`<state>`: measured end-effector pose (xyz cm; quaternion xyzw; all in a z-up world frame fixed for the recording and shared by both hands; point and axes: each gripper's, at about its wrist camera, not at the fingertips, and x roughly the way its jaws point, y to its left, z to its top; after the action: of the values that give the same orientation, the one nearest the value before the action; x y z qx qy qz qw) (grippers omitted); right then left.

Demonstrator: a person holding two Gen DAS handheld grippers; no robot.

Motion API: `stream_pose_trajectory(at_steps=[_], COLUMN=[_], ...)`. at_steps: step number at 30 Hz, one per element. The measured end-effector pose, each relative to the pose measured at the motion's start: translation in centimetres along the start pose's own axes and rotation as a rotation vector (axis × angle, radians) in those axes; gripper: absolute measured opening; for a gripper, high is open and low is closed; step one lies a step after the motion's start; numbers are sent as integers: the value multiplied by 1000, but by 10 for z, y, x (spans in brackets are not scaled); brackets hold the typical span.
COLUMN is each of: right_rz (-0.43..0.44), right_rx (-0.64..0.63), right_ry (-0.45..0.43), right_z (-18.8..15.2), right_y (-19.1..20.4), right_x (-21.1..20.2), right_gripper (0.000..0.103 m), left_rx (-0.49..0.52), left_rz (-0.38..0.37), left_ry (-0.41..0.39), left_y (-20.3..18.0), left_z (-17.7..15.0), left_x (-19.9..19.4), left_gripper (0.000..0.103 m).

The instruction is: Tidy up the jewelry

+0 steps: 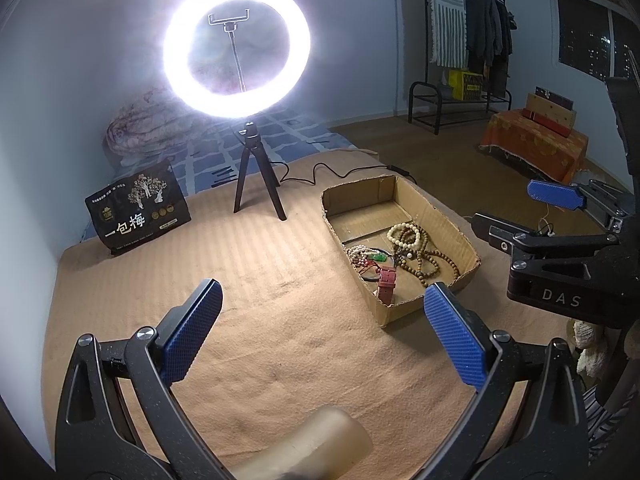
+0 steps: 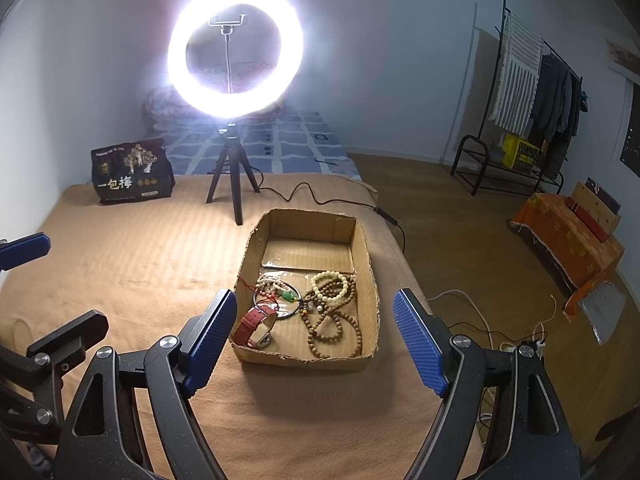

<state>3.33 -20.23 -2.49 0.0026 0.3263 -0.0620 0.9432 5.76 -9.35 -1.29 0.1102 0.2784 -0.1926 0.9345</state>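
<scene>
Both jaws stand wide and empty: the right hand-held gripper [image 2: 314, 334] hovers just in front of the cardboard box [image 2: 370, 264], the left hand-held gripper [image 1: 322, 334] off to the box's left over the tan blanket [image 1: 260, 320] on the bed. Inside the box, at its near end, lie a red-strapped watch [image 2: 256, 326], a dark bangle [image 2: 290, 314], pale bead bracelets [image 2: 330, 284] and brown wooden bead strands [image 2: 332, 320]. No jewelry shows outside the box, so gathering looks finished or nearly so; the pieces remain heaped together.
</scene>
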Motion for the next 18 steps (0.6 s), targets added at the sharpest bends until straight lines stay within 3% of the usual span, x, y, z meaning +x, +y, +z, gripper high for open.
stream_pose_trajectory(at_steps=[18], right_rz=[2], right_rx=[1], right_ry=[3], right_z=[0], right_y=[1], right_x=[-1], right_gripper=[80], left_rx=[3], left_rz=[1], left_ry=[-4], left_y=[-1], left_z=[0], left_x=[-1], left_gripper=[103])
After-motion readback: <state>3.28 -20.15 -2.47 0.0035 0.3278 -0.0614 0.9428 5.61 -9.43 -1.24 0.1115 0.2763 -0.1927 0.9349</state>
